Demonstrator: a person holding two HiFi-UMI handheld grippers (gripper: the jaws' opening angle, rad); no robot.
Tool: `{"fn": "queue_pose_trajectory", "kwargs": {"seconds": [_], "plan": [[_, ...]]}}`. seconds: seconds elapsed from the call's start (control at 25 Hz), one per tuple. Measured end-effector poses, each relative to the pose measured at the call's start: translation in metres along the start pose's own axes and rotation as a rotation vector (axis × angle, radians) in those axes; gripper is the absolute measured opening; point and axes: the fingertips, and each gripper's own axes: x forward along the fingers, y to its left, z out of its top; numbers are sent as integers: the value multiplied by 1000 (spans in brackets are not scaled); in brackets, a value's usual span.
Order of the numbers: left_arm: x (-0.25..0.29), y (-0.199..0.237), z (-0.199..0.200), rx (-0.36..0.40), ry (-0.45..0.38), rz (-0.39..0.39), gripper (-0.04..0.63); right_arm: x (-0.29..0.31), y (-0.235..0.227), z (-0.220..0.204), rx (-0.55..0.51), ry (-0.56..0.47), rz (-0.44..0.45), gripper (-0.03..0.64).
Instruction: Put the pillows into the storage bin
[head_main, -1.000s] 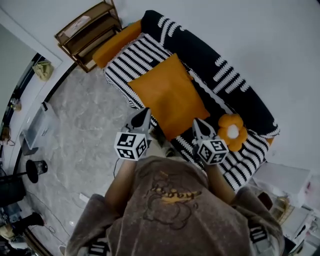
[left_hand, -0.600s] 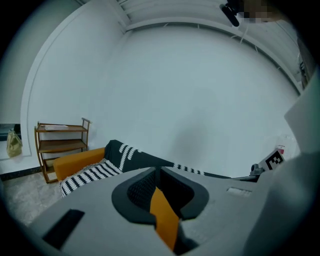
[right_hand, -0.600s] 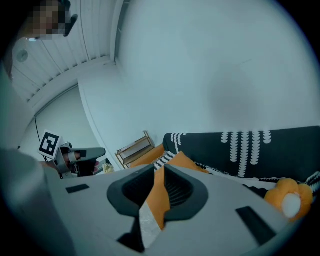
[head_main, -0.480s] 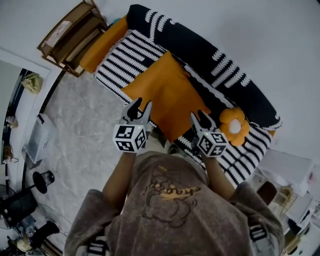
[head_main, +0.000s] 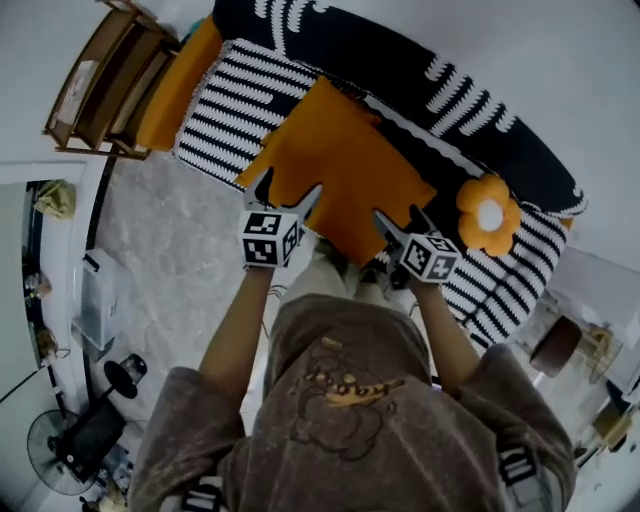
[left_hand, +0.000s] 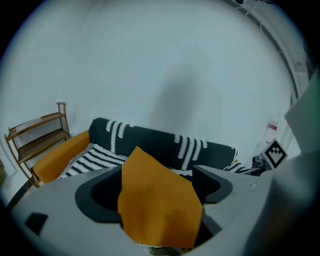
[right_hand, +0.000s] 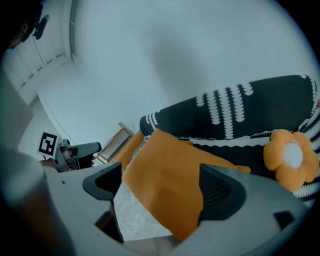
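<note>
A large square orange pillow lies on the black-and-white striped sofa. A smaller orange flower-shaped pillow rests to its right. My left gripper hovers at the orange pillow's near left edge and my right gripper at its near right edge. Both sets of jaws are opening. In the left gripper view the orange pillow shows in the gap of the left gripper, with no pad pressing on it. The right gripper likewise frames the pillow without touching it.
An orange bolster lies at the sofa's left end, beside a wooden shelf. A translucent bin stands on the marble floor at the left. A fan is at bottom left; clutter stands at right.
Both grippers went from shut to wide open and moved forward to the orange pillow's near edge. The head view has shifted toward the sofa.
</note>
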Motion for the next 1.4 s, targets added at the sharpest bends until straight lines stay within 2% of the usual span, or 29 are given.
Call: {"fn": "queue_pose_trajectory", "kwargs": {"seconds": [0.16, 0.4, 0.6, 0.84, 1.0, 1.08, 1.12, 1.2, 1.28, 1.32, 1.4], "plan": [[67, 32, -17, 55, 92, -15, 423, 48, -50, -15, 28, 42, -91, 479], [143, 58, -62, 145, 223, -22, 423, 84, -130, -68, 162, 78, -252, 480], [188, 86, -91, 135, 288, 27, 423, 119, -181, -100, 213, 127, -343, 483], [224, 99, -119, 173, 368, 44, 422, 149, -206, -117, 221, 151, -409, 483], [225, 102, -126, 162, 401, 51, 405, 151, -207, -121, 205, 162, -435, 472], [222, 99, -125, 129, 407, 50, 329, 150, -206, -121, 190, 176, -450, 434], [220, 97, -124, 108, 404, 49, 260, 150, -205, -119, 181, 181, -458, 402], [216, 92, -119, 69, 394, 44, 154, 146, -201, -115, 169, 179, -474, 299], [208, 84, -114, 40, 384, 30, 69, 137, -196, -110, 189, 148, -481, 133], [203, 79, -111, 25, 381, 19, 44, 131, -193, -108, 212, 128, -474, 74], [190, 67, -102, -3, 377, -9, 19, 115, -185, -104, 236, 112, -452, 15]]}}
